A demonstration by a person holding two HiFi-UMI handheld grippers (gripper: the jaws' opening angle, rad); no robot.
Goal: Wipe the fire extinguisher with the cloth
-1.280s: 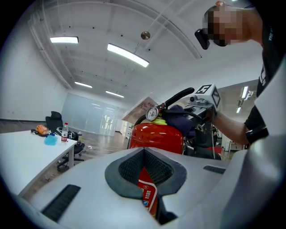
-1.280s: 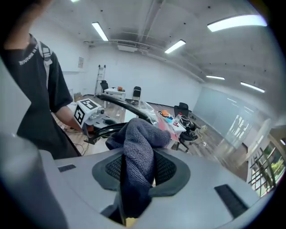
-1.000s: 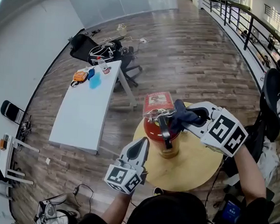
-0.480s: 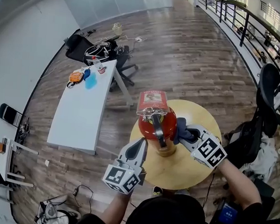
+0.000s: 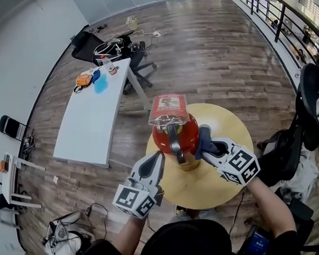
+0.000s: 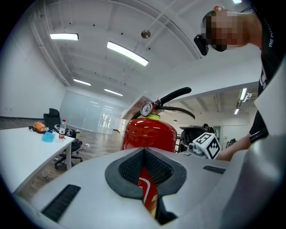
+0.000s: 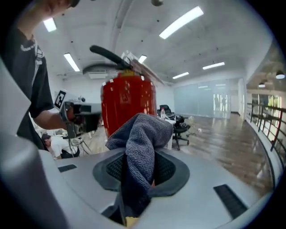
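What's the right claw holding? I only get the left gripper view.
Observer: The right claw is shut on a grey cloth.
Operator: Where's the cloth against the extinguisher?
Observer: In the head view it seems to press on the extinguisher body from the person's right, below the handle.
Operator: What's the extinguisher standing on?
Observer: A round wooden table, near its far-left part.

Fingers of the left gripper point(image 6: 144, 152) pressed together, red fire extinguisher point(image 6: 149, 134) upright just beyond, white table point(image 6: 22, 143) at left
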